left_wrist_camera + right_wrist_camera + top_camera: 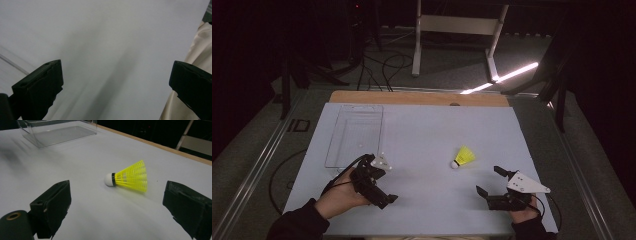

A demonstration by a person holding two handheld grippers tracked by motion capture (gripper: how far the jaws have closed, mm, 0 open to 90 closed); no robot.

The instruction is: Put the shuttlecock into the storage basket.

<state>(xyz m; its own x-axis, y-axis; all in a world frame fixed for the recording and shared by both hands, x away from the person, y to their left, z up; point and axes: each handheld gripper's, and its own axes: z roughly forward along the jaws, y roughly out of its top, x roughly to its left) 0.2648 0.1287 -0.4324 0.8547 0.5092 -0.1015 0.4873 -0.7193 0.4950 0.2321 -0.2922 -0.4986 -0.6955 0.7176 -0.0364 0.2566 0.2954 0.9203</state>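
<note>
Clear tray (pixel 354 135) at table's (pixel 422 200) far left, looks empty. Yellow shuttlecock (pixel 463 157) lies on its side on the table, well apart from tray, near and ahead of right gripper (pixel 488 181), jaws wide apart, holding nothing. Left gripper (pixel 379 187) also wide open, empty, just below tray.

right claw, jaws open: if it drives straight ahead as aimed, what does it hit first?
Most likely the yellow shuttlecock, which lies on its side on the white table, centred between the open jaws of the right claw. The clear plastic tray sits farther off to one side. Depth is approximate.
</note>
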